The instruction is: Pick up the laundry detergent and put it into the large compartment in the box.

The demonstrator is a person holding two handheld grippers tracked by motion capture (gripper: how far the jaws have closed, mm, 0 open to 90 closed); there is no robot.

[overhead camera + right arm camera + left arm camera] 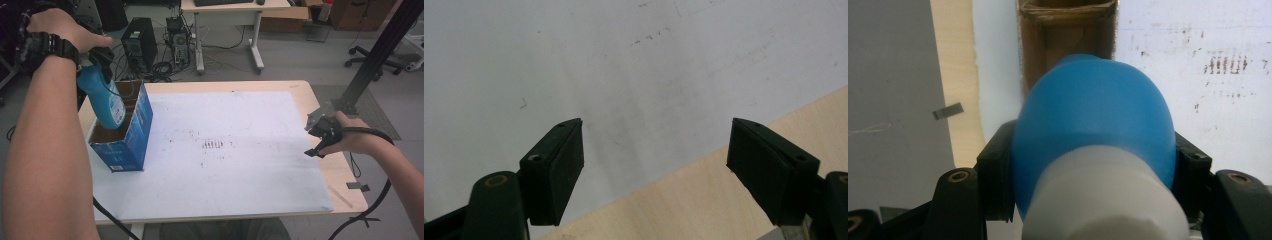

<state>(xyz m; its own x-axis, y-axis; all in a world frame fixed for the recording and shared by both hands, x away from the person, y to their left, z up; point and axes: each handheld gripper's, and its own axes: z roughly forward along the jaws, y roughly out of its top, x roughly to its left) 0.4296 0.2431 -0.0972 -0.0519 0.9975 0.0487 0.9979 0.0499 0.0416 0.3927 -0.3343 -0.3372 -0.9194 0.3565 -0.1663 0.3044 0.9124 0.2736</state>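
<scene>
A blue bottle with a white cap end hangs bottom-down, tilted, with its lower end inside the open top of a blue cardboard box. My left gripper is shut on the bottle's upper part; in the left gripper view the black jaws press on both sides of the bottle, and the brown inside of the box lies beyond it. At the table's right edge my right gripper is open, with nothing between its jaws.
A white sheet covers most of the wooden table. The box stands at the sheet's left edge. Beyond the table are a desk, computer towers, cables and a black slanted post at the right.
</scene>
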